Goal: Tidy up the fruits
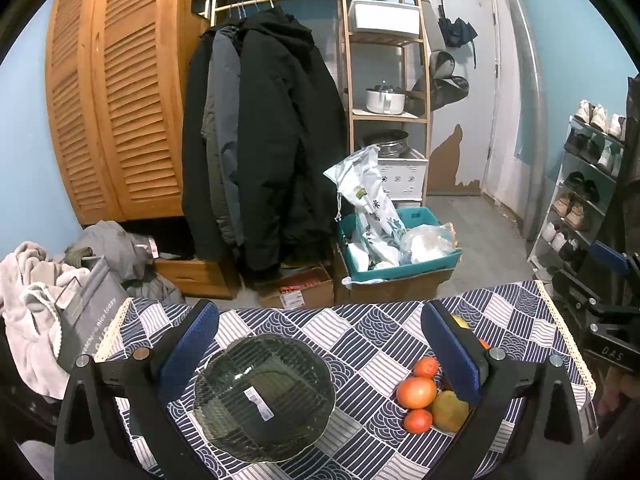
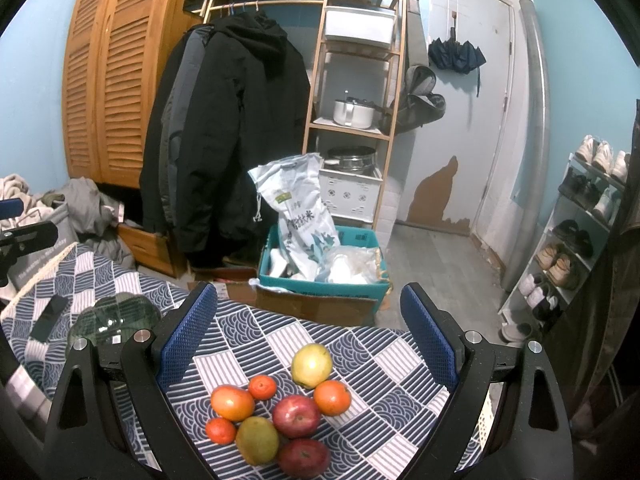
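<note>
A dark glass bowl (image 1: 264, 396) sits empty on the patterned tablecloth (image 1: 360, 332), between the fingers of my open left gripper (image 1: 320, 344). It shows in the right wrist view (image 2: 116, 318) at the left. A cluster of fruit lies to its right: a large orange (image 2: 232, 402), small tangerines (image 2: 262, 387), two red apples (image 2: 296, 416), a yellow-green pear (image 2: 311, 365) and a green mango (image 2: 257, 440). My right gripper (image 2: 310, 330) is open and empty above the cluster. In the left wrist view part of the fruit (image 1: 416, 392) lies by the right finger.
A black phone (image 2: 49, 317) lies on the tablecloth (image 2: 248, 336) left of the bowl. Beyond the table's far edge stand a teal crate (image 2: 320, 276) with bags, cardboard boxes, hanging coats (image 1: 260, 140), a wooden shelf and a shoe rack (image 2: 576, 248).
</note>
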Motion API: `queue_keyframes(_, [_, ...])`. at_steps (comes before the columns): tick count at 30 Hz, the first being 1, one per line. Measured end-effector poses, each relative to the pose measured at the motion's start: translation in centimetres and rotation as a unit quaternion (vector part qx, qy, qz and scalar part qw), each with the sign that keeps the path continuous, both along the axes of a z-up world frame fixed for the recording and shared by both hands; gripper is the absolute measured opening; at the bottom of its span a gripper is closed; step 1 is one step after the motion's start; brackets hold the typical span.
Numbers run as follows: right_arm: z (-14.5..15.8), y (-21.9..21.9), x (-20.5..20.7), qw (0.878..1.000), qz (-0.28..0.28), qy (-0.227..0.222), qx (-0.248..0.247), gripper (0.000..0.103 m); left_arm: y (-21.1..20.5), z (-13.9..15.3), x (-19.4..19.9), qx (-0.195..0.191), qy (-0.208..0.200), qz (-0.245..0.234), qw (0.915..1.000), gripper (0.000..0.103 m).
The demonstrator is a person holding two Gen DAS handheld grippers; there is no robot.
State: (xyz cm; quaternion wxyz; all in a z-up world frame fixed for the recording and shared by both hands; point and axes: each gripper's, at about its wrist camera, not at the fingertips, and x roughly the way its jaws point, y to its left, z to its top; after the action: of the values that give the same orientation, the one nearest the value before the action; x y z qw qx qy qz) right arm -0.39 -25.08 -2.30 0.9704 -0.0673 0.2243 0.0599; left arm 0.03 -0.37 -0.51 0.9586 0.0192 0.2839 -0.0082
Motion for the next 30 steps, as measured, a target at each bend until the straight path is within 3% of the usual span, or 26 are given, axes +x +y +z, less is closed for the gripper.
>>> queue_keyframes(22, [-1.0, -0.9, -0.5, 1.000, 0.002, 0.008, -0.004, 0.091, -0.8, -0.5, 0.3, 0.005, 0.011, -0.007, 0.9999, 0.102])
queue_keyframes(30, [-2.5, -1.0, 0.3, 0.999, 0.009, 0.043, -0.013, 0.091, -1.4, -2.3, 1.1, 0.009, 0.044, -0.022, 0.9988, 0.102])
